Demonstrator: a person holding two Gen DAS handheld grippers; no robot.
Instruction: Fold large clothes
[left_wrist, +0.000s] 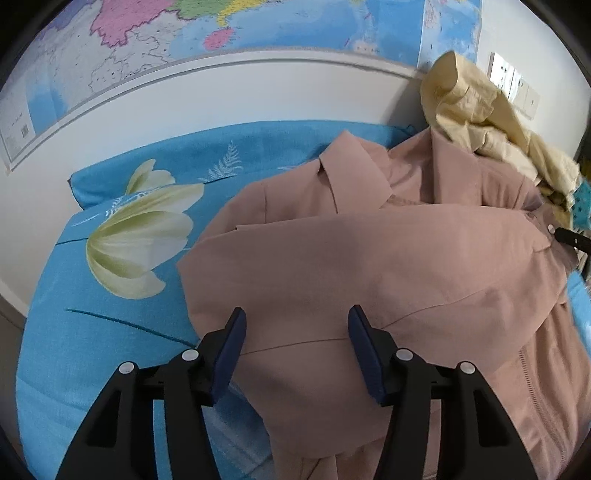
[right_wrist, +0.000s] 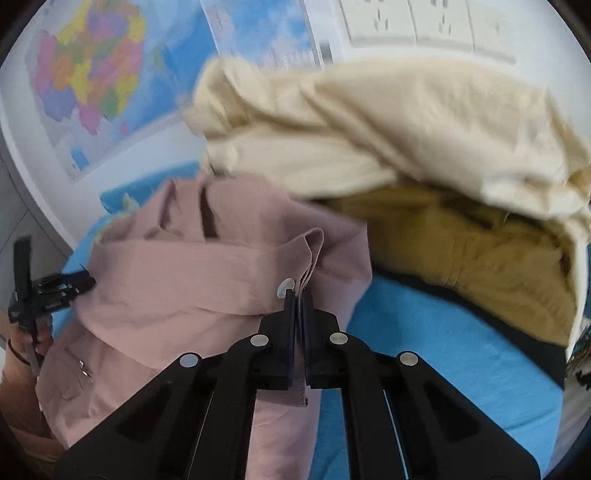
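A large pink jacket (left_wrist: 369, 258) lies on the blue flowered bed sheet (left_wrist: 92, 332), its collar toward the wall and one sleeve folded across its front. My left gripper (left_wrist: 297, 321) is open just above the jacket's near part, holding nothing. My right gripper (right_wrist: 298, 295) is shut on the cuff of the pink jacket (right_wrist: 207, 280) beside a silver snap button (right_wrist: 285, 285). The right gripper's tip shows at the right edge of the left wrist view (left_wrist: 570, 238). The left gripper shows at the left of the right wrist view (right_wrist: 48, 288).
A pile of cream clothes (left_wrist: 480, 118) and a mustard garment (right_wrist: 461, 251) lie at the jacket's far right. A wall map (left_wrist: 184, 37) hangs behind the bed, with wall sockets (left_wrist: 513, 83) to its right. The blue sheet (right_wrist: 424, 350) shows under my right gripper.
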